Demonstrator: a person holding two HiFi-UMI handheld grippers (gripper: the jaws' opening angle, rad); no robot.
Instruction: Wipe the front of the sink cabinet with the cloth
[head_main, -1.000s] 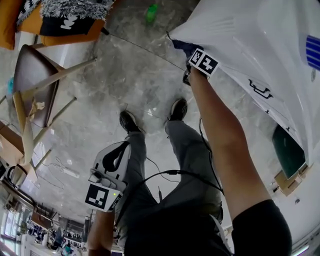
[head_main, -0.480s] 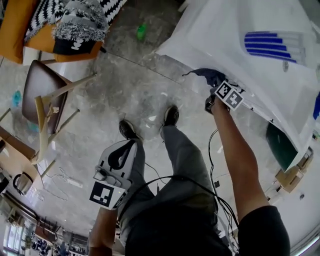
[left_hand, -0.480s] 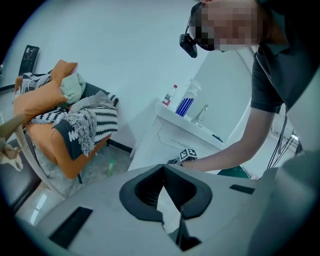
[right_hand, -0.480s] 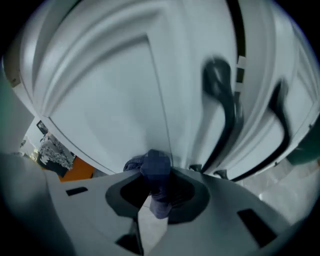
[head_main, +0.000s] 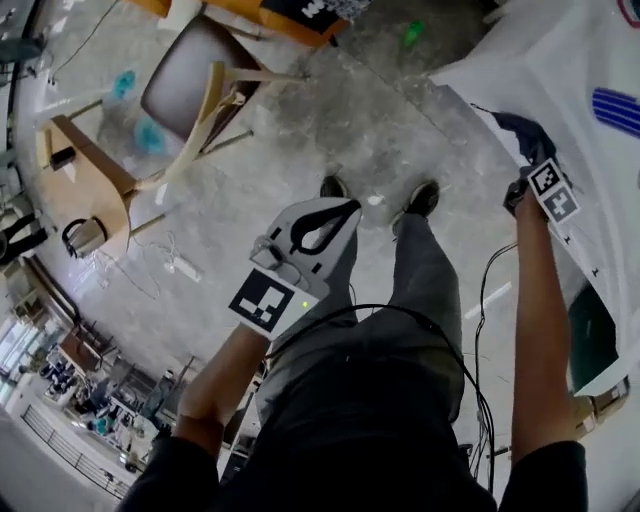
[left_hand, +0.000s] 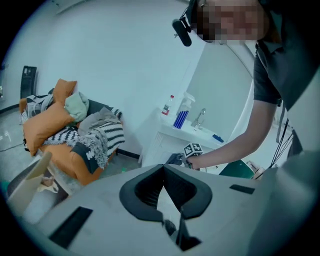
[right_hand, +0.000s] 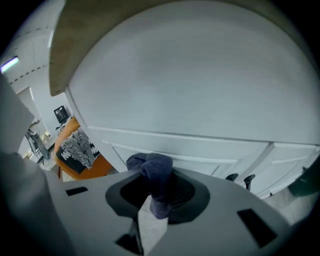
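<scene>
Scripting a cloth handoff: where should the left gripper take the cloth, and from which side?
Grip the bunched tuft of the dark blue cloth that sticks out past the right gripper, shut on its lower part. Come in sideways across the tuft: the cabinet front stands close ahead, so head-on looks blocked.

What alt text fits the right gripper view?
The right tool is shut on a dark blue cloth, held close to the front of the white sink cabinet. Two dark door handles show at lower right. An orange sofa with patterned throws sits at far left.
</scene>
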